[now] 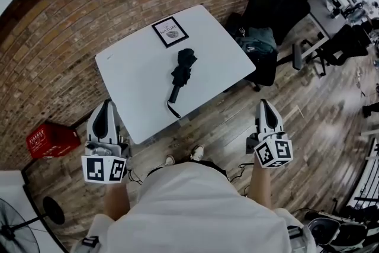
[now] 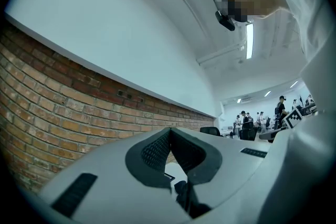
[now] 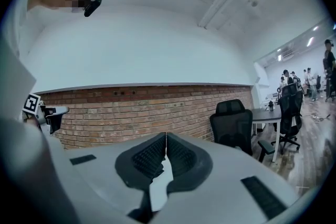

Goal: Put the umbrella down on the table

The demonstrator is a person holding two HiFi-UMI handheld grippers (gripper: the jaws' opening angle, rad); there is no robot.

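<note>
Head view: the left gripper (image 1: 107,105) and the right gripper (image 1: 264,103) are held out level in front of the person, one on each side of the near edge of the white table (image 1: 133,77). Neither gripper touches the table. The folded black umbrella (image 1: 182,71) lies flat on the tabletop, ahead of and to the right of the left gripper, ahead of and to the left of the right gripper, and well apart from both. Its strap end points toward the grippers. A framed card (image 1: 170,31) lies on the table just beyond the umbrella's far end. A red crate (image 1: 50,139) stands on the floor to the left of the left gripper, and a black office chair (image 1: 275,0) stands ahead of the right gripper, past the table's right corner. Left gripper view: the ribbed pads (image 2: 155,150) meet at their tips. The jaws are fully closed with nothing clamped between them. A brick wall (image 2: 63,107) runs ahead and to the left. Right gripper view: the pads (image 3: 147,157) are likewise pressed together at the tips, with the jaws closed and empty. The same brick wall lies straight ahead, with a black chair ahead and to the right.
</note>
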